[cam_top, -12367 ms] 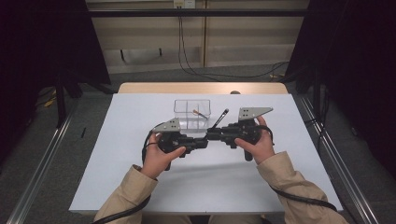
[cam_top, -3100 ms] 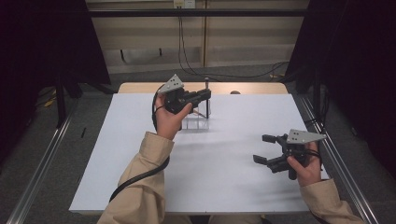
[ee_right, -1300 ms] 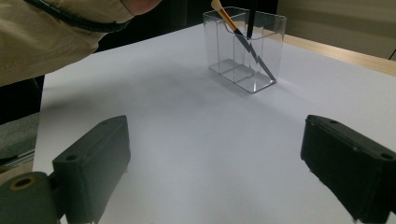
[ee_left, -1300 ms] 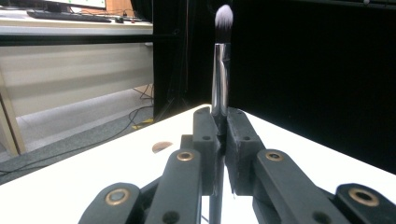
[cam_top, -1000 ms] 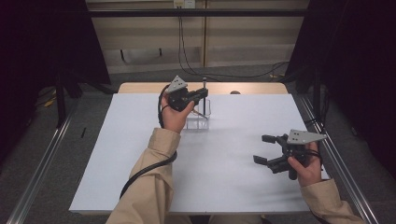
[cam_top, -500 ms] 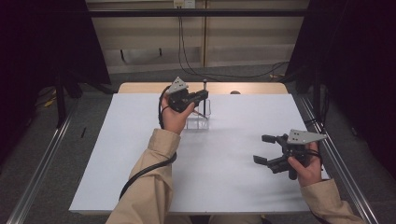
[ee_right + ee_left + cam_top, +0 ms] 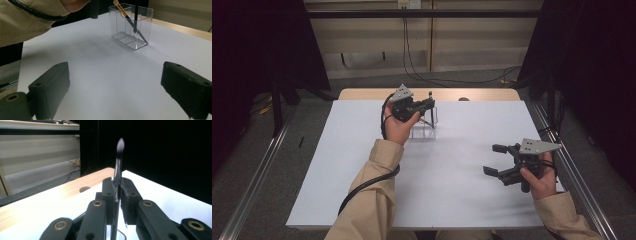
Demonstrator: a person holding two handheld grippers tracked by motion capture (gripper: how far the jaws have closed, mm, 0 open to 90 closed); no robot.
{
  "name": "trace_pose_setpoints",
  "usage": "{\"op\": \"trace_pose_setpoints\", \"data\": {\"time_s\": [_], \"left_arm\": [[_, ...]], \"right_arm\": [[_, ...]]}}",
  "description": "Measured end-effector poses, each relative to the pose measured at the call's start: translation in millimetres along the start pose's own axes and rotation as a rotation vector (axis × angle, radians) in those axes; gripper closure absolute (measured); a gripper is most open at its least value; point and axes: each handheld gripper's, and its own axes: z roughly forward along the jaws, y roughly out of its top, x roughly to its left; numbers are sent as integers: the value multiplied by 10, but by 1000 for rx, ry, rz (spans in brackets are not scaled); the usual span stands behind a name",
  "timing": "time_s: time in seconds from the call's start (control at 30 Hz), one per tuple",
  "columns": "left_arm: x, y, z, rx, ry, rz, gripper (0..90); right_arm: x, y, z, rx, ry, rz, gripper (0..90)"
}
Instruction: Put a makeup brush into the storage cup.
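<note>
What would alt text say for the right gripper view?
A clear plastic organizer stands on a white table, holding a slanted brush and an upright dark brush. The open right claw frames the foreground.

Table: [image 7: 362, 165] a white top that covers most of the surface, bordered at the far edge by a bare strip of pale wood [image 7: 482, 94].
Wood strip: has a dark round hole [image 7: 463, 99] right of the middle.
On the table: a clear plastic box [image 7: 132, 25] with inner dividers, standing on the white top near the far edge, left of the middle.
Below: grey floor [image 7: 257, 150] on both sides.
</note>
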Motion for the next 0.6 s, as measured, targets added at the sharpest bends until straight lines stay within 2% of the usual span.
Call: {"op": "trace_pose_setpoints", "data": {"time_s": [0.17, 0.37, 0.4, 0.5, 0.6], "left_arm": [[11, -1, -8, 1, -4, -12, 762], [10, 40, -46, -19, -39, -41, 421], [9, 46, -58, -16, -33, -31, 383], [9, 52, -81, -24, -42, -44, 256], [7, 51, -103, -24, -55, -46, 190]], "right_arm": [[2, 0, 3, 0, 1, -1, 81], [2, 0, 0, -1, 1, 0, 83], [2, 0, 1, -1, 1, 0, 83], [5, 2, 4, 0, 3, 0, 83], [7, 2, 9, 1, 4, -2, 83]]}}
